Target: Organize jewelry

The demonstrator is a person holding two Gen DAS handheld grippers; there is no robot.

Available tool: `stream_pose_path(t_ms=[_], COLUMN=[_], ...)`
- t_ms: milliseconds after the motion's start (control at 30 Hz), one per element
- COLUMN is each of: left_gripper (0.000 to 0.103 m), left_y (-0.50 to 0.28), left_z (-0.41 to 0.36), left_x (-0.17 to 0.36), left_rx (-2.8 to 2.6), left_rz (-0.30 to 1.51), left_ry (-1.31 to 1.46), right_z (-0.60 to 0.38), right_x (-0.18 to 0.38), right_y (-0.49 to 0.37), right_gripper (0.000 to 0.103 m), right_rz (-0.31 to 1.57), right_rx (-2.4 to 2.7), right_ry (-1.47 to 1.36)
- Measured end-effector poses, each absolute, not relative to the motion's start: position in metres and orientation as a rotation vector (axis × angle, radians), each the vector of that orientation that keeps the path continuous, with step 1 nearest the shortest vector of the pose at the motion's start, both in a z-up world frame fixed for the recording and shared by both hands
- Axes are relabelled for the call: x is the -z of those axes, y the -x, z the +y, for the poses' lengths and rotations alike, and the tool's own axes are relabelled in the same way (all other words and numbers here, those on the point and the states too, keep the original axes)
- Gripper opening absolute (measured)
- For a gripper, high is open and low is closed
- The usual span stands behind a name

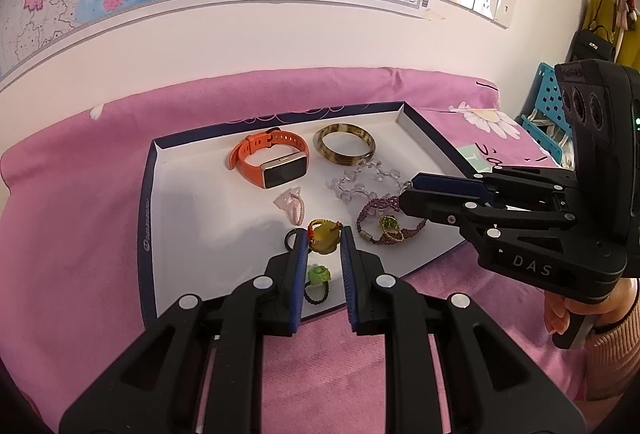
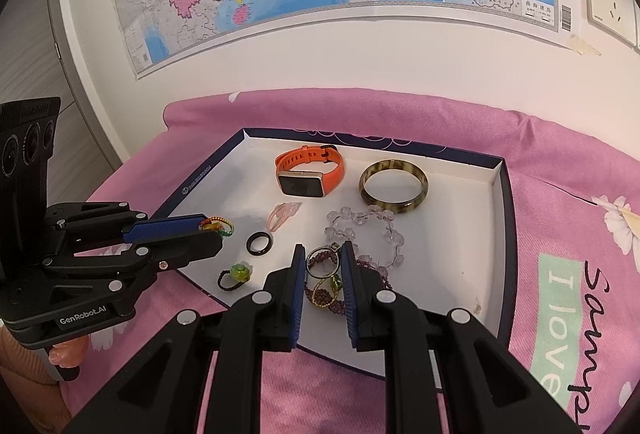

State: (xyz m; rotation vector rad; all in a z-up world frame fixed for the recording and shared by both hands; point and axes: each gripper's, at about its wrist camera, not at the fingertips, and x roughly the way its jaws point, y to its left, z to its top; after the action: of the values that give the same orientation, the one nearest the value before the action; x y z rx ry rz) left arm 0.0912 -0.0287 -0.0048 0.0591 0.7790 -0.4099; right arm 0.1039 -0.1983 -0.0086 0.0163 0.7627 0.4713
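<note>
A white tray (image 1: 146, 218) with a dark blue rim lies on a pink cloth and holds the jewelry. My left gripper (image 1: 324, 246) is shut on an amber pendant (image 1: 323, 237) with a red-green cord and holds it above the tray's near left part. The same pendant (image 2: 216, 225) sticks out of the left gripper (image 2: 214, 234) in the right wrist view. My right gripper (image 2: 323, 254) is shut on a thin metal ring (image 2: 320, 263) that spans pad to pad, just over a purple bead bracelet (image 2: 320, 296). A gold ring with a green stone (image 1: 388, 226) rests on that bracelet.
An orange smartwatch (image 1: 268, 162), a brown bangle (image 1: 344, 150), a clear bead bracelet (image 1: 360, 182), a pink piece (image 1: 290, 206), a black ring (image 2: 260, 244) and a green flower ring (image 2: 236, 274) lie in the tray. A person's hand (image 1: 560, 314) grips the right handle. A blue basket (image 1: 548, 106) stands at the right.
</note>
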Motion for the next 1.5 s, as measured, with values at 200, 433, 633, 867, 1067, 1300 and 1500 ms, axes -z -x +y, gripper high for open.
stream_pose_path(t_ms=[200,433,633,867,1067,1300,1500], left_gripper=[0.017,0.017,0.017,0.017,0.017,0.017,0.017], left_y=[-0.0927,-0.0940,-0.0953,-0.0959,-0.0967,-0.0969,-0.0978], left_z=[-0.0284,-0.0296,-0.0301,-0.0302,-0.0300,-0.0304,-0.0302], left_x=[0.0055,0.0061,0.0069,0.0074,0.0076,0.0075,0.0081], left_rx=[0.408,0.408,0.405,0.403,0.402,0.400,0.396], left_rz=[0.782,0.786,0.788,0.789,0.790,0.791,0.791], left_ry=[-0.061,-0.063,-0.062,-0.062,-0.063,-0.064,-0.064], right_z=[-0.1988,-0.1987,-0.1988,-0.1989,-0.1995,-0.1992,-0.1991], right_x=[0.0085,0.0083,0.0087,0.0088,0.0085,0.0079,0.0084], right_y=[-0.1041,-0.1055,-0.1063,-0.1068,-0.1074,-0.1075,-0.1076], right_gripper=[0.016,0.016,0.016,0.016,0.016,0.016,0.016], right_rz=[0.762,0.763,0.762,0.762,0.762,0.761,0.761], right_rx=[-0.471,-0.471,-0.471,-0.470,-0.471,-0.468,-0.467], right_ry=[-0.018,-0.018,-0.019,-0.019,-0.019,-0.017,-0.018])
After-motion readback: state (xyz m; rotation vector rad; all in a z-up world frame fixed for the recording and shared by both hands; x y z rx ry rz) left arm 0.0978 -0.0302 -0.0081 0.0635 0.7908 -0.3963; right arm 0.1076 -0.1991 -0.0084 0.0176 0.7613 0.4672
